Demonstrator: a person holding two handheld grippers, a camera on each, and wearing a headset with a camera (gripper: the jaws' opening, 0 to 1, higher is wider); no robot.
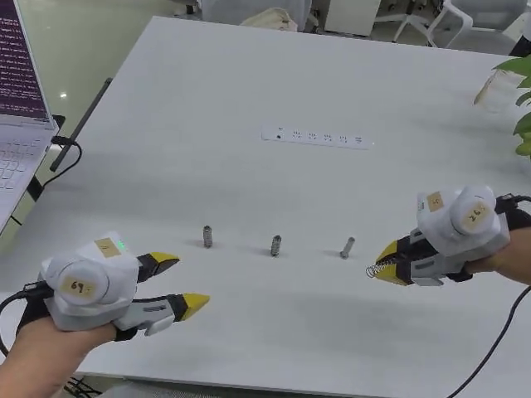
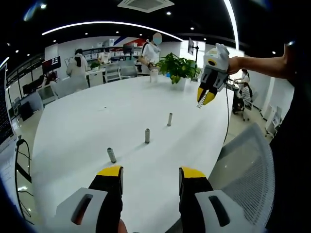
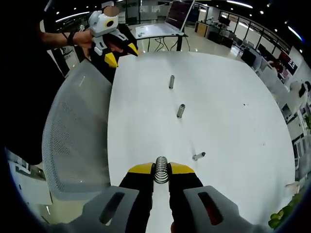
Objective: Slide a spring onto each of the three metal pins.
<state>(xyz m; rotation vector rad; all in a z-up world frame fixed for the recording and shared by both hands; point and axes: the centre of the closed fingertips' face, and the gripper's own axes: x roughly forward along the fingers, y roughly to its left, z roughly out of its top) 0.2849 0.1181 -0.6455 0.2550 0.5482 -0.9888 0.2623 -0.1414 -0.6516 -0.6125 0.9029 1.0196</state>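
Three short metal pins stand in a row on the white table (image 1: 249, 91). The left pin (image 1: 207, 237) and the middle pin (image 1: 275, 245) look ribbed, as if each wears a spring. The right pin (image 1: 348, 247) looks smooth and leans a little. My right gripper (image 1: 383, 264) hovers just right of that pin, shut on a small spring (image 1: 379, 269) that sticks out from the fingertips (image 3: 161, 170). My left gripper (image 1: 178, 283) is open and holds nothing, near the front edge, left of and in front of the left pin (image 2: 112, 155).
A white power strip (image 1: 315, 138) lies beyond the pins at mid-table. An open laptop (image 1: 17, 124) and a black cable (image 1: 66, 162) sit at the left edge. Plant leaves (image 1: 518, 91) reach in at the right. A grey mesh chair (image 3: 77, 136) stands at the near table edge.
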